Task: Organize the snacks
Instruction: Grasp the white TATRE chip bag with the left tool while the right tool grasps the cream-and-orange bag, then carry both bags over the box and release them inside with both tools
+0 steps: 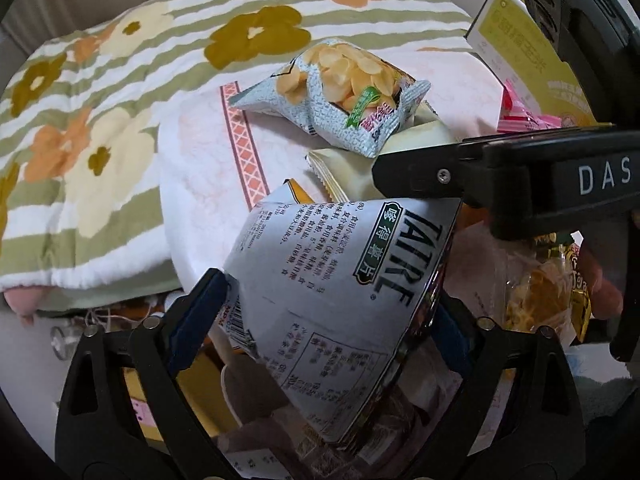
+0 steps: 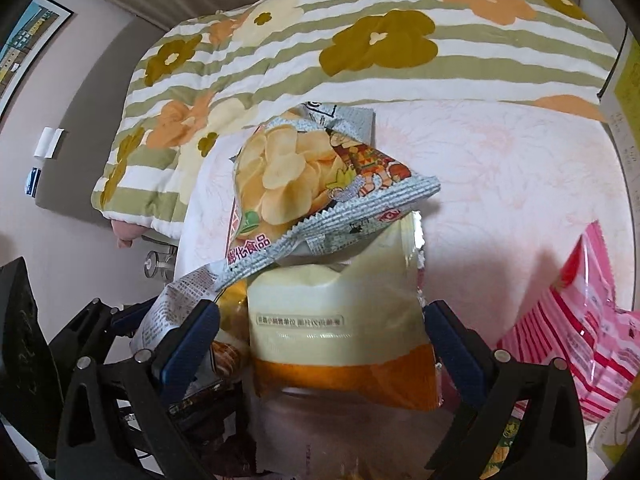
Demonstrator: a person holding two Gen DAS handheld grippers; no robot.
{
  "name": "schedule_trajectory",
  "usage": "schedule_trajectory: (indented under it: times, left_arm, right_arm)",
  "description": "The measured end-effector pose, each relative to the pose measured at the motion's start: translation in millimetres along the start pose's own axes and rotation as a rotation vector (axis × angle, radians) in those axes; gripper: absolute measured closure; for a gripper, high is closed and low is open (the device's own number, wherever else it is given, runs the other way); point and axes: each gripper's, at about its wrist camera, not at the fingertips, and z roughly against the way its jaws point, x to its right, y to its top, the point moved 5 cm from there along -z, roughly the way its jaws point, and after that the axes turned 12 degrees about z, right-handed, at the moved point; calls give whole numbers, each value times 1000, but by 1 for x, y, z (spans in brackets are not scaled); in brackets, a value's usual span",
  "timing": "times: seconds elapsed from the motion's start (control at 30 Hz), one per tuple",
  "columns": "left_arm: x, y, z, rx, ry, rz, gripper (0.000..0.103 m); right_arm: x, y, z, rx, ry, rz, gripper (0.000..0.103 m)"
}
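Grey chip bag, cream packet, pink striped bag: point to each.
grey chip bag [image 1: 340, 92]: left wrist view, on the printed chips.
cream packet [image 2: 340, 304]: right wrist view, pale upper front, between the fingers.
pink striped bag [image 2: 576, 340]: right wrist view, striped face.
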Motion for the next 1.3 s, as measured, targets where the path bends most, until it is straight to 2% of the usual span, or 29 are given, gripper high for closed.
schedule_trajectory:
  times: [0.2, 0.37, 0.63, 0.8, 0.93, 1.1, 1.3]
  left_arm:
    - [-4, 2, 3, 8, 7, 1, 31]
    - [-11, 0, 9, 1, 6, 24, 32]
    - [-13, -4, 27, 40, -15, 25, 35]
    - [-21, -3, 32, 60, -48, 64, 35]
    - [-32, 0, 34, 68, -83, 126, 35]
    - [-40, 1, 35, 75, -80, 156, 35]
    - [-49, -1, 37, 76, -87, 190, 35]
  right_arm:
    - [2, 0, -1, -8, 1, -15, 1]
    - [1, 0, 1, -9, 1, -28, 1]
    - [-4, 2, 7, -4, 33, -22, 1]
    - [0, 3, 20, 47, 46, -40, 1]
    - [-5, -4, 12, 11, -10, 27, 1]
    - [-16, -9, -9, -13, -88, 127, 1]
    - [-19, -11, -21, -1, -170, 211, 3]
